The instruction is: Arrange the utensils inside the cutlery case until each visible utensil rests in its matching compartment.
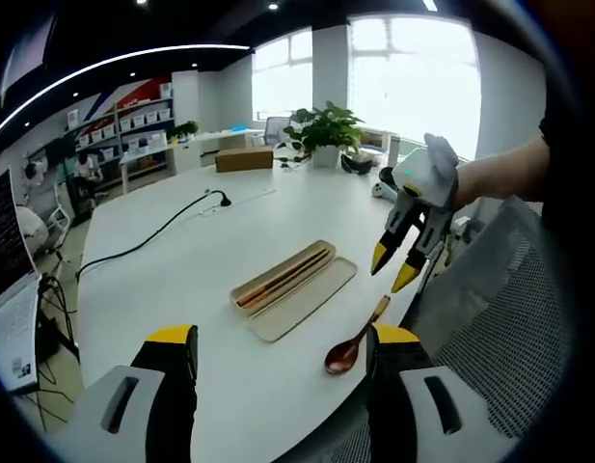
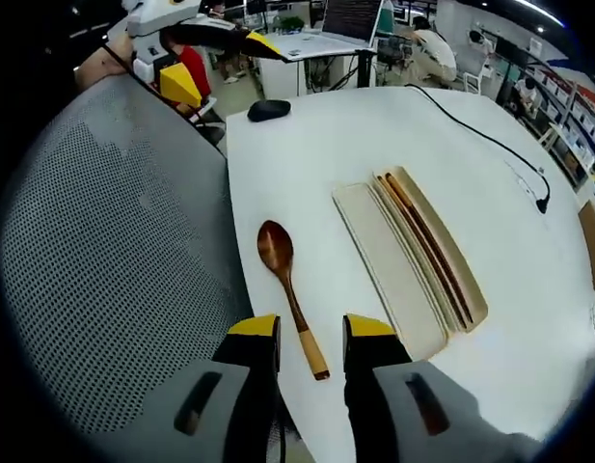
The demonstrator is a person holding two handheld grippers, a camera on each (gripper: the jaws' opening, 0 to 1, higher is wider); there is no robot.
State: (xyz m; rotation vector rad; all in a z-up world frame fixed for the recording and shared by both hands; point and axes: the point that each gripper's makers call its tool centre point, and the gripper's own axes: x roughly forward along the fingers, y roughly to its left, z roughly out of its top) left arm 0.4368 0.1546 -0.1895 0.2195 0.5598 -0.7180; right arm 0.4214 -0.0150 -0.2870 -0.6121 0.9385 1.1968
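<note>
Your left gripper (image 1: 280, 349) has its yellow-tipped jaws spread wide with nothing between them, hovering over the near edge of the white table (image 1: 181, 280). In the left gripper view, the wooden spoon (image 1: 353, 345) lies just inside the right jaw, near the table's edge, bowl toward you and handle pointing away. Beyond it sits the beige cutlery case (image 1: 281, 278), open, with dark chopsticks (image 1: 287, 275) lying along one long compartment; its flat lid (image 1: 307, 299) rests right beside it, on the spoon's side.

Your right gripper (image 2: 311, 333) has its jaws apart and holding nothing. In the right gripper view, the spoon's handle end lies in the gap between the two tips, though whether either jaw touches it cannot be told. The spoon's bowl points away from this gripper. To its right lies the lid, then the case with the chopsticks.

In the left gripper view, your right gripper appears at the right, its jaws pointed down above the table edge. In the right gripper view, your left gripper shows at the top left, jaws apart.

A black cable (image 1: 148, 239) runs across the table. A potted plant (image 1: 324, 130) stands at the far end. A grey mesh chair back (image 2: 114, 251) sits close against the table beside the spoon.
</note>
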